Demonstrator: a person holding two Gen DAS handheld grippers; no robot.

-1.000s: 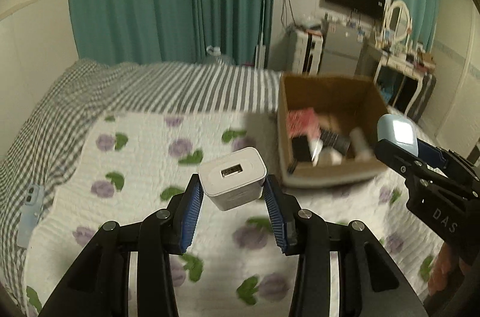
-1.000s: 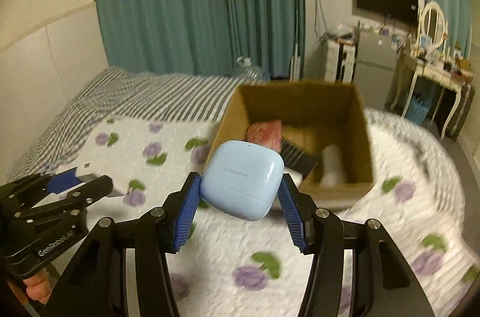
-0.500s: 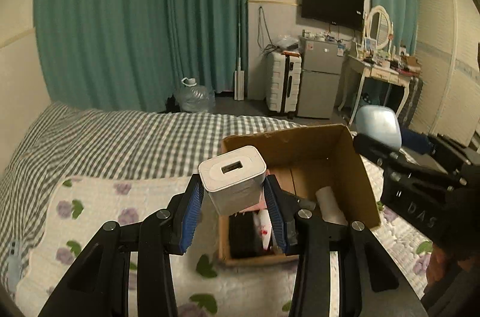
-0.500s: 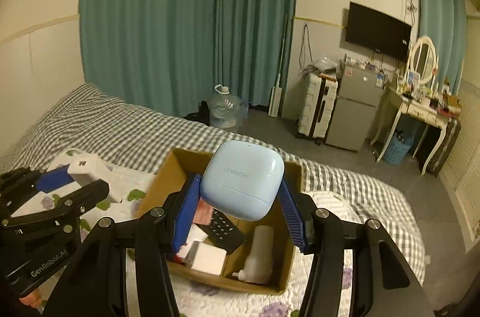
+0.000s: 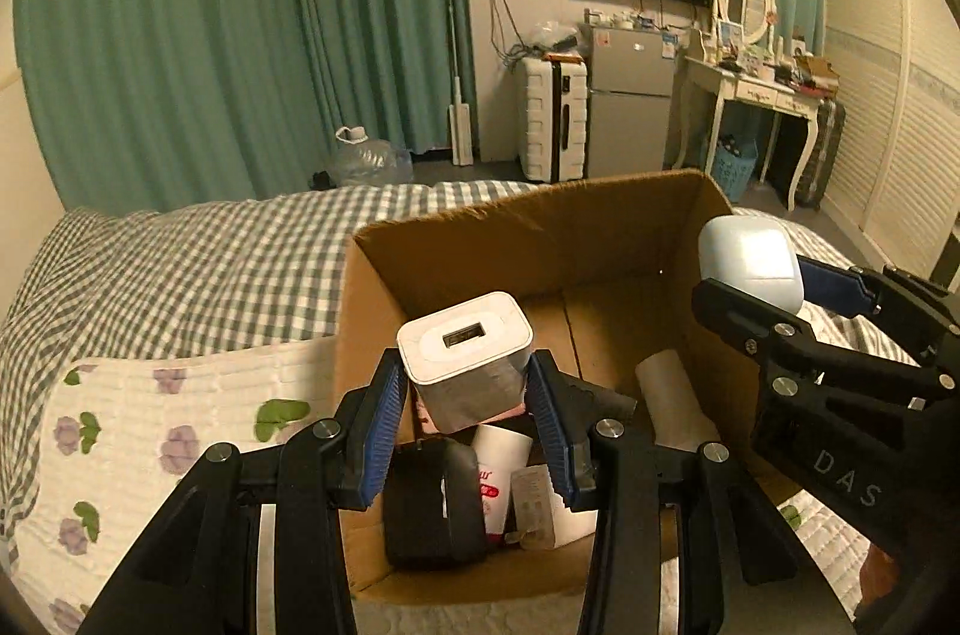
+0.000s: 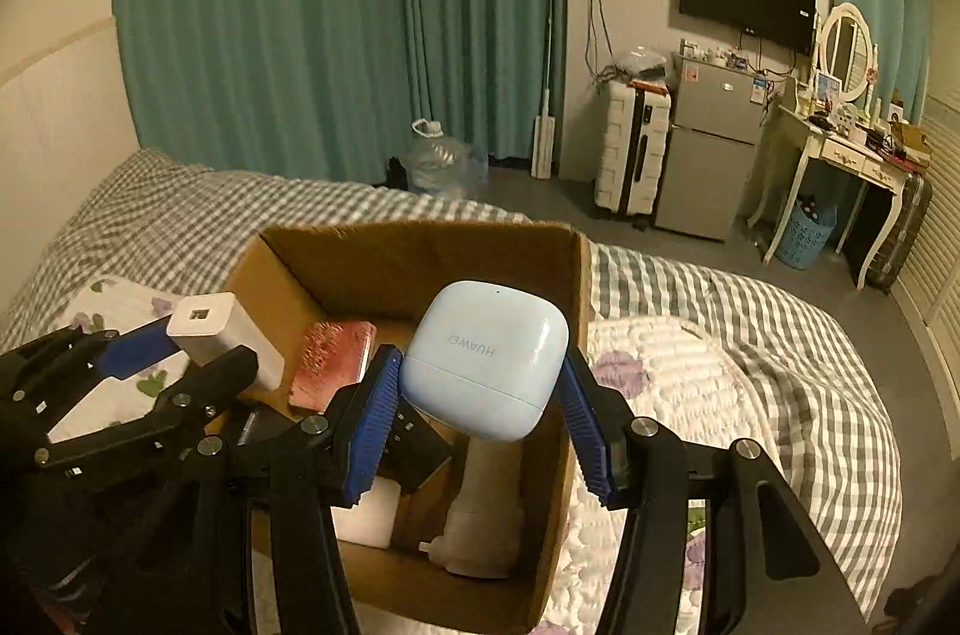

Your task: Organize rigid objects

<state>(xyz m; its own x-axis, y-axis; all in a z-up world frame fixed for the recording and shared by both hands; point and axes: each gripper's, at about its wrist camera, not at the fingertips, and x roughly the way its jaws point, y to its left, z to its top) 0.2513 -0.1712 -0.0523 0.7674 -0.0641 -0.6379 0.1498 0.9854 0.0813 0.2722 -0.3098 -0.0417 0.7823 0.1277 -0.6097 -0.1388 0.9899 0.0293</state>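
Observation:
My left gripper point(image 5: 467, 413) is shut on a white USB charger point(image 5: 465, 358) and holds it above the left part of the open cardboard box point(image 5: 528, 239). My right gripper point(image 6: 480, 410) is shut on a pale blue earbud case point(image 6: 486, 359) above the right part of the same box point(image 6: 420, 245). The earbud case also shows in the left wrist view point(image 5: 750, 260), the charger in the right wrist view point(image 6: 225, 335). The box holds a pink-red item point(image 6: 333, 359), a black object point(image 5: 432, 503), a white cup point(image 5: 498, 467) and a pale bottle point(image 6: 486, 509).
The box stands on a bed with a floral quilt point(image 5: 150, 425) over a checked blanket point(image 5: 180, 263). Beyond the bed are teal curtains point(image 5: 240, 35), a water jug point(image 5: 366, 161), a white suitcase point(image 5: 552, 119), a small fridge point(image 5: 630, 101) and a dressing table point(image 5: 762, 89).
Both grippers have moved forward and now hang over the open box, each still holding its object. The box has grown larger in both views.

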